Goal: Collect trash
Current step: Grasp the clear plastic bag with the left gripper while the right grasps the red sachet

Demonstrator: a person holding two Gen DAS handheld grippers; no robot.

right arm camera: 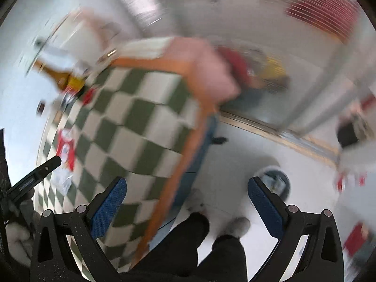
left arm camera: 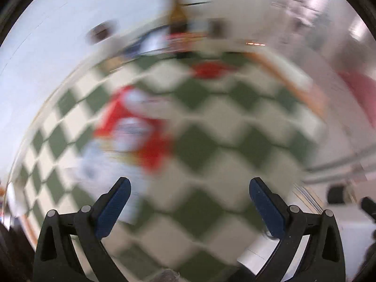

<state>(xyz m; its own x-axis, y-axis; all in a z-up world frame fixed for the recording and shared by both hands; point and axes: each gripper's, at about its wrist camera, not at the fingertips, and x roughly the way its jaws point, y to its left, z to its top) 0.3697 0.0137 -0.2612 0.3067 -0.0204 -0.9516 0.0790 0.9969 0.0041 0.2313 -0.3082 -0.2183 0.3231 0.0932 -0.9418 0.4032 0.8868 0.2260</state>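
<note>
Left wrist view is smeared with motion blur, so take this with a grain of salt. Your left tool (left arm camera: pixel 189 186) is spread wide with nothing between the pads, hanging over the checkered cloth (left arm camera: pixel 211 127) on the counter. The trash you're after looks like the red-and-white wrapper (left arm camera: pixel 134 127), lying flat on that cloth, ahead of the tool and off to its left. A smaller red scrap (left arm camera: pixel 211 69) sits further back on the cloth, near the far edge.

Your right tool (right arm camera: pixel 186 185) is also gaping open and empty, out past the orange-trimmed edge of the cloth, above the floor. Below it there's a round bin (right arm camera: pixel 275 183) on the floor, which I'd guess is where the trash goes.

What I'd worry about:

- You're moving fast enough to blur everything. Come down on the wrapper at that speed and you'll probably skid it along the cloth instead of pinching it.
- It's thin and flat, so the pads may pinch the cloth along with it and tug the whole thing. A brown bottle (right arm camera: pixel 63 77) stands at the far corner of the cloth, and a tug could tip it.
- The bin isn't directly under the cloth's edge, so a light wrapper let go early could flutter onto the floor.
</note>
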